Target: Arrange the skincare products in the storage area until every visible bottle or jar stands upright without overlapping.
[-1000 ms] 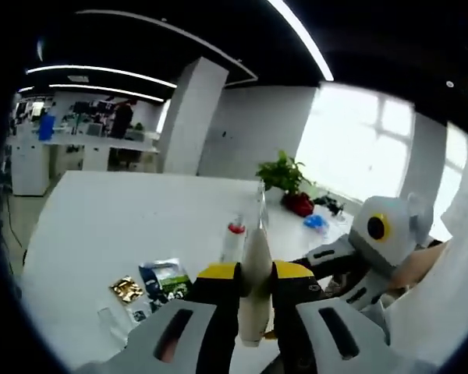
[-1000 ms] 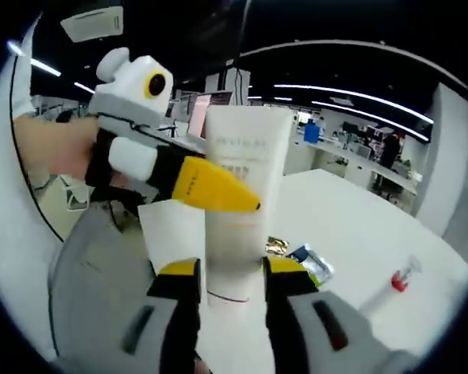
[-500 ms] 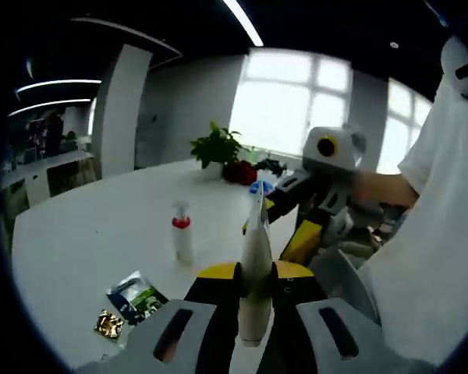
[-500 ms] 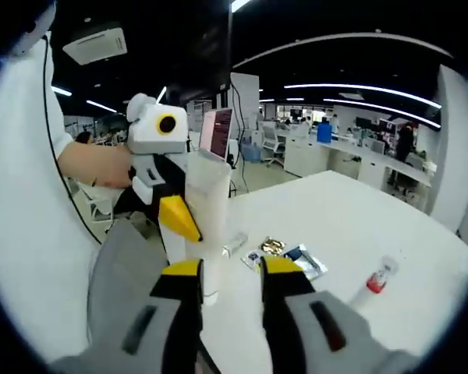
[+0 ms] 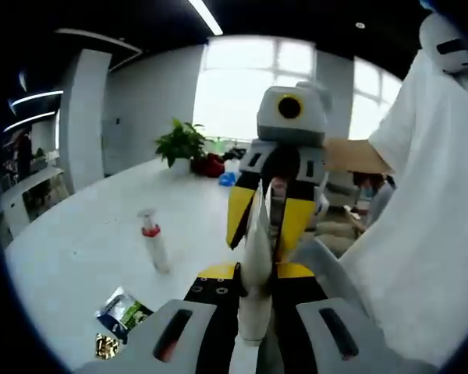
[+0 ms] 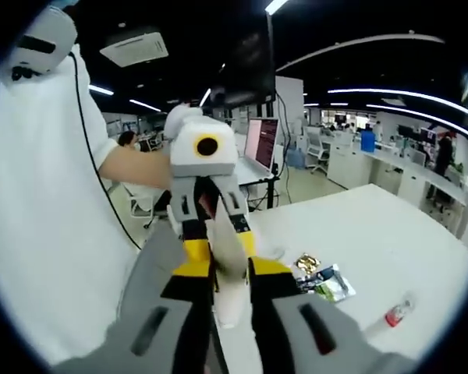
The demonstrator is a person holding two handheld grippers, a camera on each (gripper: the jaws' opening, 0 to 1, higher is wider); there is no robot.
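Left tongs (image 5: 256, 274) clamp white tube (image 5: 257, 257) — right tongs (image 6: 220, 269) facing

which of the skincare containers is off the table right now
The white tube, clamped in the left gripper and seen edge-on. The red-collared pump bottle stands upright on the table.

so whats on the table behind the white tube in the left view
Behind the white tube the right tongs block most of the table. Off to the side stand a red-collared pump bottle and sachets.
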